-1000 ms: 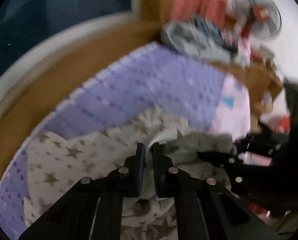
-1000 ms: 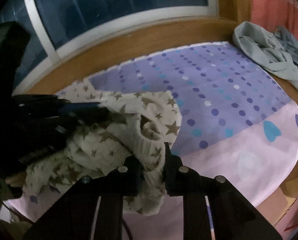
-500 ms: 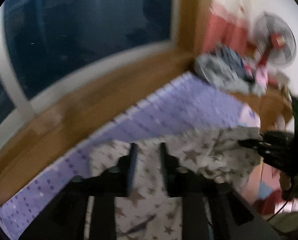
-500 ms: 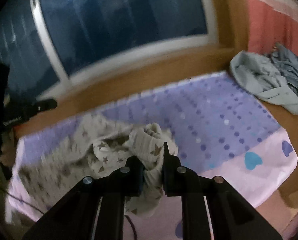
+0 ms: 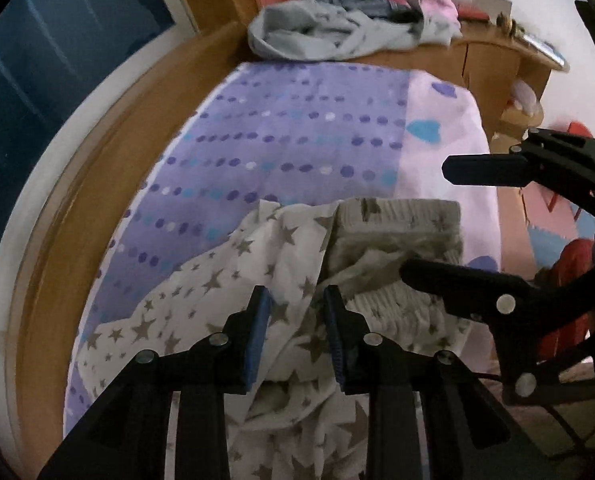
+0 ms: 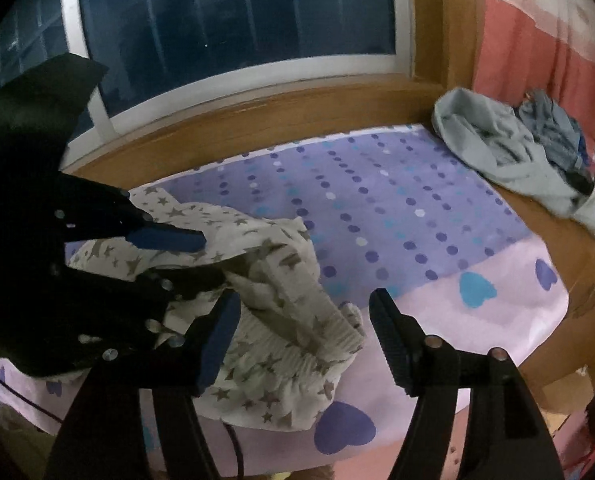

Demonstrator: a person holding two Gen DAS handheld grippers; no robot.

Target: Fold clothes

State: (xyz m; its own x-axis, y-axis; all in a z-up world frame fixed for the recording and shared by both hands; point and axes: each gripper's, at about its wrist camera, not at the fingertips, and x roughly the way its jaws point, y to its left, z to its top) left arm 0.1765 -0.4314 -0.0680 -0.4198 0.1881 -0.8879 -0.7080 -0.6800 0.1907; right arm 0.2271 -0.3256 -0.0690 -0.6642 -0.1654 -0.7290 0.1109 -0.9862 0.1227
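A white garment with grey stars (image 5: 225, 272) (image 6: 281, 380) lies crumpled on the near part of the purple dotted bed sheet (image 5: 297, 140) (image 6: 377, 208), its ribbed hem on top. My left gripper (image 5: 295, 300) (image 6: 189, 260) points down over it, jaws parted a little around a loose fold, pads not pressing. To its right, my right gripper (image 6: 303, 316) (image 5: 453, 220) is opening. The ribbed hem lies loose between its wide jaws.
A heap of grey and blue clothes (image 5: 317, 36) (image 6: 497, 152) sits at the far corner of the bed. A wooden ledge (image 5: 97, 180) and a dark window (image 6: 237, 20) run along the far side. A wooden cabinet (image 5: 493, 64) stands beyond the pink edge.
Both grippers were shut on the star garment and held it up. The left let go first and swung across; the right jaws have now spread, and the garment rests on the sheet.
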